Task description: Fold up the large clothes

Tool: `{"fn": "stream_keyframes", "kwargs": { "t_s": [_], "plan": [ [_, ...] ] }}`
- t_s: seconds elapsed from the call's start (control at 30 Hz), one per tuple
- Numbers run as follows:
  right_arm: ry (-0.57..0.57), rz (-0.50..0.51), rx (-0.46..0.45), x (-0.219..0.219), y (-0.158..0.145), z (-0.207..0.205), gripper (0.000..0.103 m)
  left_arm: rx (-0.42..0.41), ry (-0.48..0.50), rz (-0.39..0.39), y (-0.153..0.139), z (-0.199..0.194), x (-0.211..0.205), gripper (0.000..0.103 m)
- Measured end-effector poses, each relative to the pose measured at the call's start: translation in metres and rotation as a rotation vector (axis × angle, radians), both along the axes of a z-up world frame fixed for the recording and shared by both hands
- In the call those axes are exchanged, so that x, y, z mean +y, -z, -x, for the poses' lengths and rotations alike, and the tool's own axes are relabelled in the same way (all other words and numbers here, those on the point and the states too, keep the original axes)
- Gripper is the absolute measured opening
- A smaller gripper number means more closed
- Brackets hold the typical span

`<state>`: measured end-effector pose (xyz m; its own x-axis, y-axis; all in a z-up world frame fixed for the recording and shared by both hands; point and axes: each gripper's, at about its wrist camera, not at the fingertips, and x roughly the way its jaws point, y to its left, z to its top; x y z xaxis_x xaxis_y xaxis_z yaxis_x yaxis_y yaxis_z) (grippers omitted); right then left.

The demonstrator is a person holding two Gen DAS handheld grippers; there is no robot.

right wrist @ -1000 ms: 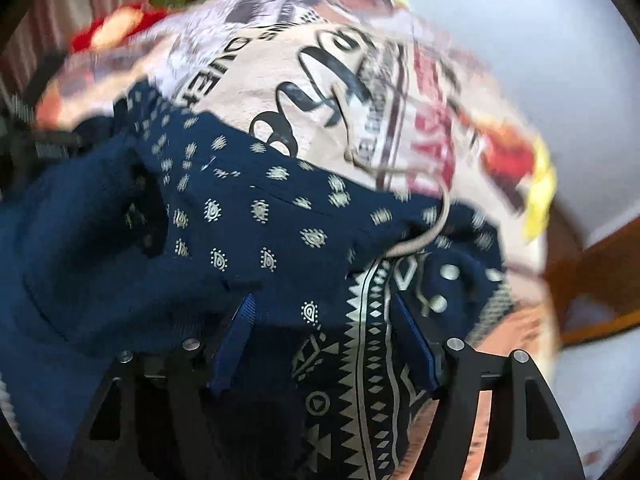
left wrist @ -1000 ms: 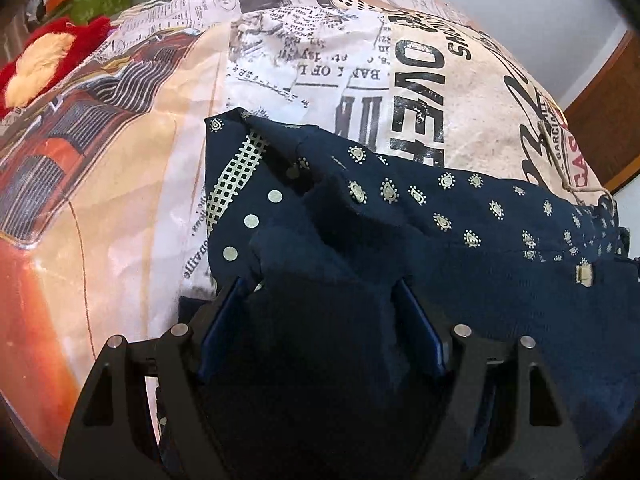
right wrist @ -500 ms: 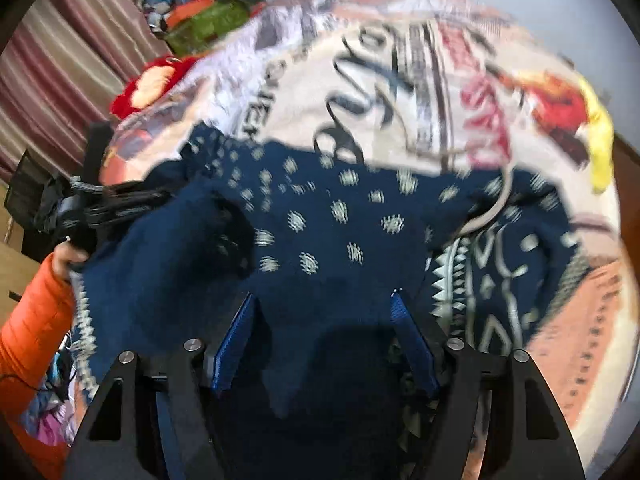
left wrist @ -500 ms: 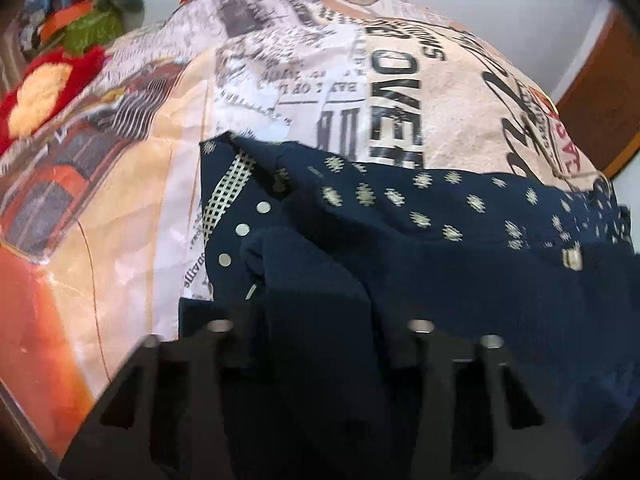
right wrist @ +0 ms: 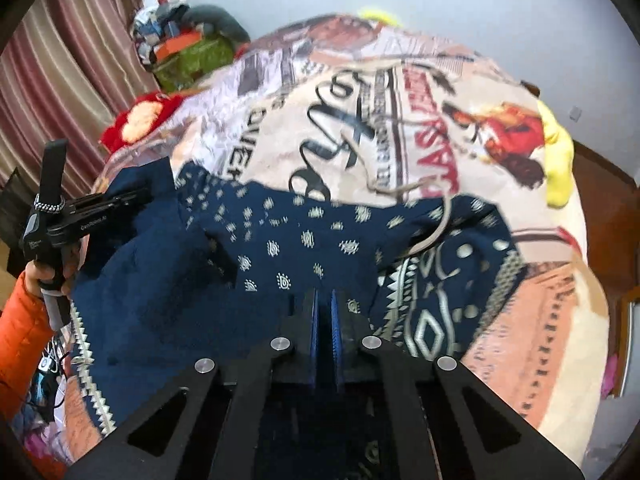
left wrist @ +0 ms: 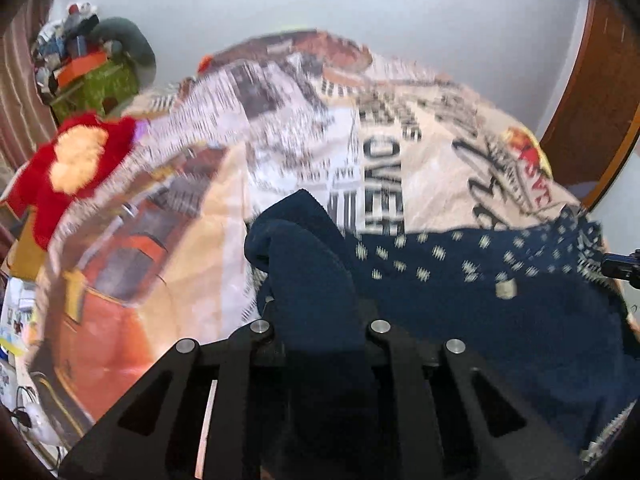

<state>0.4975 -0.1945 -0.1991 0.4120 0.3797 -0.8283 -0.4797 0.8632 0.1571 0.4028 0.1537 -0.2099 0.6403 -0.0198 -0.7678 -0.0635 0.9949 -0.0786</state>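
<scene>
A large navy garment (right wrist: 288,236) with cream dots and a patterned border lies on the printed bedspread (right wrist: 360,128). My right gripper (right wrist: 325,304) is shut on its near edge, blue pads close together with cloth between them. My left gripper (left wrist: 318,316) is shut on a bunched navy fold (left wrist: 304,264) that covers its fingers. The garment stretches to the right in the left wrist view (left wrist: 500,280). The left gripper also shows in the right wrist view (right wrist: 120,200), held at the garment's left corner by a hand in an orange sleeve.
A red and yellow plush (left wrist: 68,160) lies at the bed's left edge. A cluttered green pile (left wrist: 92,80) stands at the far left corner. A cream cord (right wrist: 400,188) crosses the bedspread. A yellow item (right wrist: 556,160) lies at the bed's right edge. A wooden door (left wrist: 600,100) stands at right.
Both grippers closed on the garment and lifted it, pulling it up off the bedspread. Both views tilted up, so the wall now shows.
</scene>
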Motion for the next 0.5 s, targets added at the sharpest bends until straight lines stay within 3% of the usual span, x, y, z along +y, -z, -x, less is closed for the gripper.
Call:
{"fn": "stream_keyframes", "kwargs": {
  "t_s": [0.17,0.33,0.4,0.47,0.5],
  "plan": [
    [0.016,-0.050,0.000,-0.008,-0.015,-0.004,0.005,0.002,0.005,-0.026,-0.006,-0.002,0.003,0.016],
    [0.022,-0.029,0.081,0.008,-0.006,-0.014,0.005,0.157,-0.025,0.026,0.042,-0.012,0.016,0.017],
    [0.013,-0.016,0.120,0.013,0.004,-0.017,0.005,0.258,-0.004,0.045,0.070,-0.017,0.018,0.020],
    [0.003,0.032,0.143,0.019,0.016,-0.019,0.005,0.274,0.004,0.036,0.075,-0.015,0.016,0.023],
    [-0.001,0.053,0.155,0.022,0.021,-0.019,0.005,0.267,0.003,0.017,0.068,-0.013,0.015,0.031]
  ]
}}
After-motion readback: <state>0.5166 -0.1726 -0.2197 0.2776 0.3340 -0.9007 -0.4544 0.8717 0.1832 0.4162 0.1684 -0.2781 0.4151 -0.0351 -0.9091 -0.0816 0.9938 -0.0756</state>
